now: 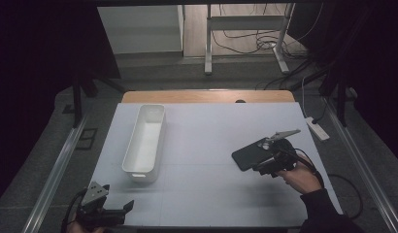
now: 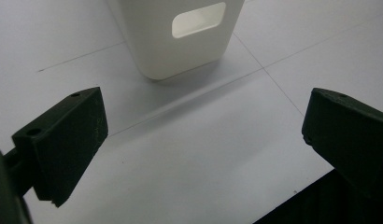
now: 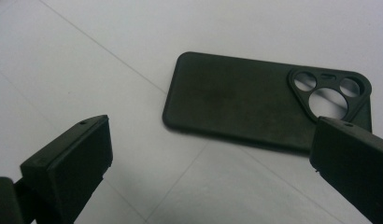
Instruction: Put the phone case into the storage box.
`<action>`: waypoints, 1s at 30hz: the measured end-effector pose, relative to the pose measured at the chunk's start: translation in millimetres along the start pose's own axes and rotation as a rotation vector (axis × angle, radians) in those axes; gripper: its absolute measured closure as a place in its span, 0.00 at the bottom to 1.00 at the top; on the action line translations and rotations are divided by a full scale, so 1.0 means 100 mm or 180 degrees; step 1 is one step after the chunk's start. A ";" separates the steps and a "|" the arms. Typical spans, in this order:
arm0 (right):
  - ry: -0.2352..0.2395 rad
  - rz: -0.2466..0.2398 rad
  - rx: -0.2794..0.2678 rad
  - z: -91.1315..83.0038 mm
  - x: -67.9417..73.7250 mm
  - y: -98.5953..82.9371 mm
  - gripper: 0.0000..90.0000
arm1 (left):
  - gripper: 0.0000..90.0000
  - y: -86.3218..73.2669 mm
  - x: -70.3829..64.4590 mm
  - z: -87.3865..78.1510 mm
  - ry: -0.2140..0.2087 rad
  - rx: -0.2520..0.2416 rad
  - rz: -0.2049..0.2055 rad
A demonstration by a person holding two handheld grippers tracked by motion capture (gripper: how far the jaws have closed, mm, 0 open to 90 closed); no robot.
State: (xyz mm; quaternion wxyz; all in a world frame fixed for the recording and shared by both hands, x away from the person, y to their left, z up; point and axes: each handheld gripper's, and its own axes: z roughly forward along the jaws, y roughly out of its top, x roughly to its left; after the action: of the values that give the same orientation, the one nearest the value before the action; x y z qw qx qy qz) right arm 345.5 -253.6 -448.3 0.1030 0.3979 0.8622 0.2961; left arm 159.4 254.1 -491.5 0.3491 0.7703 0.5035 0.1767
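Observation:
A black phone case (image 1: 248, 155) (image 3: 241, 105) lies flat on the pale table, back side up, its camera cut-outs toward the right in the right gripper view. My right gripper (image 1: 265, 167) (image 3: 213, 163) hovers just above and near it, open, jaws wide, nothing between them; the right jaw overlaps the case's corner in its own view. A long white bin (image 1: 145, 141) (image 2: 180, 51) stands left of centre, its handle slot facing my left gripper. My left gripper (image 1: 117, 211) (image 2: 203, 140) rests low at the front left corner, open and empty.
The table top (image 1: 207, 194) ends in a wooden strip at the back. A white power strip (image 1: 317, 128) lies on the floor beyond the right edge. Desk legs and cables stand behind the table. Metal rails run along both sides.

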 end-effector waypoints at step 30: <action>-0.0131 -0.0050 0.0189 0.32 -0.08 0.39 0.11 | 0.01 0.00 0.00 0.00 -0.0009 0.0002 0.0030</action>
State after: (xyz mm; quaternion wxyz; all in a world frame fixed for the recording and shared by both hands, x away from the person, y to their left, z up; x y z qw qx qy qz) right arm 387.9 -225.8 -451.1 0.1112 0.4000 0.8714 0.2613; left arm 159.1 253.8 -491.5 0.3487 0.7730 0.4994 0.1772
